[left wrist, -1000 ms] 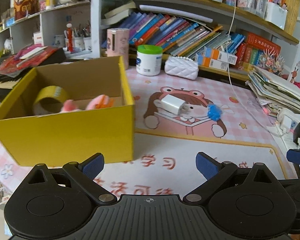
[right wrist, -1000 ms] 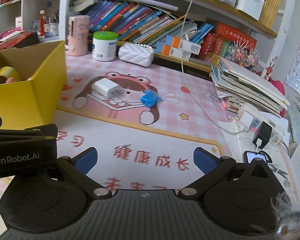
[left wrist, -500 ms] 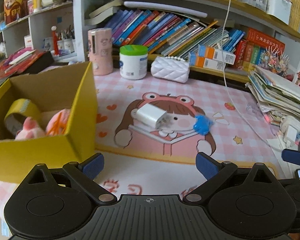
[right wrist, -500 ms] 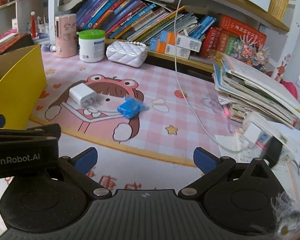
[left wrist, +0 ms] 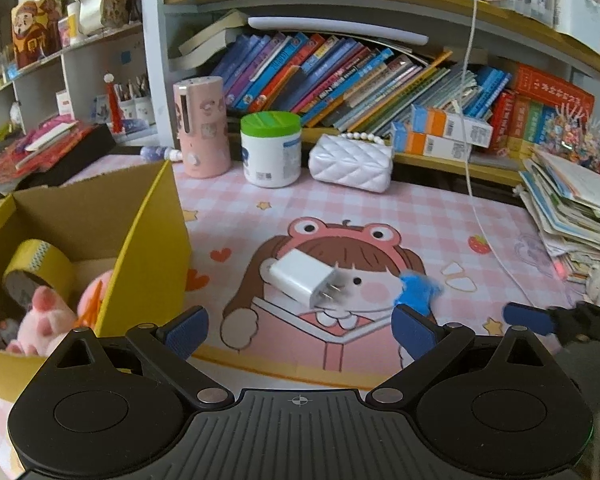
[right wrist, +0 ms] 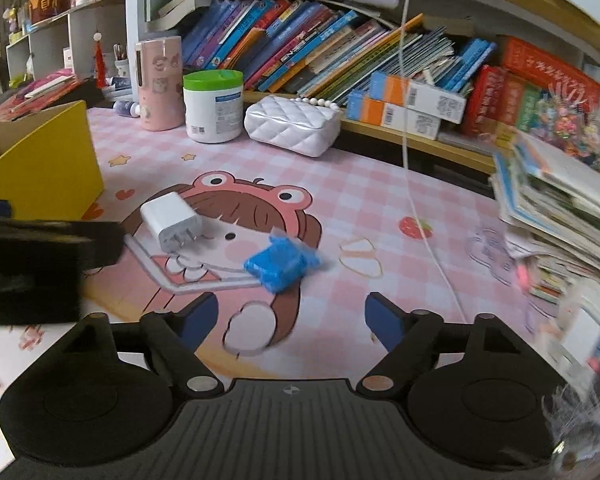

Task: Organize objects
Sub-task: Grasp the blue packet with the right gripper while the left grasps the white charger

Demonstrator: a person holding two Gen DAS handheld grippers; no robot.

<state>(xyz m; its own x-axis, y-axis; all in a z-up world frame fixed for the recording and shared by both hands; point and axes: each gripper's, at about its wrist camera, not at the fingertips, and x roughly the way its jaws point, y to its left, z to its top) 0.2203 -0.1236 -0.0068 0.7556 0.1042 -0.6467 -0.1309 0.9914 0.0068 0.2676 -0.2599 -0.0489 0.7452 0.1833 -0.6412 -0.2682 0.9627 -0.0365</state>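
Observation:
A white plug charger (left wrist: pixel 303 279) lies on the pink cartoon mat (left wrist: pixel 340 208), just ahead of my open, empty left gripper (left wrist: pixel 300 330). A small blue wrapped packet (left wrist: pixel 418 289) lies to its right. In the right wrist view the charger (right wrist: pixel 171 221) and the blue packet (right wrist: pixel 281 266) lie just ahead of my open, empty right gripper (right wrist: pixel 291 316). The yellow cardboard box (left wrist: pixel 148 232) at the left holds a tape roll (left wrist: pixel 36 266) and a pink plush toy (left wrist: pixel 46 314).
A pink cylinder (left wrist: pixel 201 132), a green-lidded white jar (left wrist: pixel 271 148) and a white quilted purse (left wrist: pixel 350 162) stand at the back under shelves of books. A white cable (left wrist: pixel 470 128) hangs down onto the mat. A stack of papers (left wrist: pixel 572 208) lies at the right.
Both grippers have moved forward and to the right, away from the box. The charger and blue packet are now much closer to the fingertips. Both stay open.

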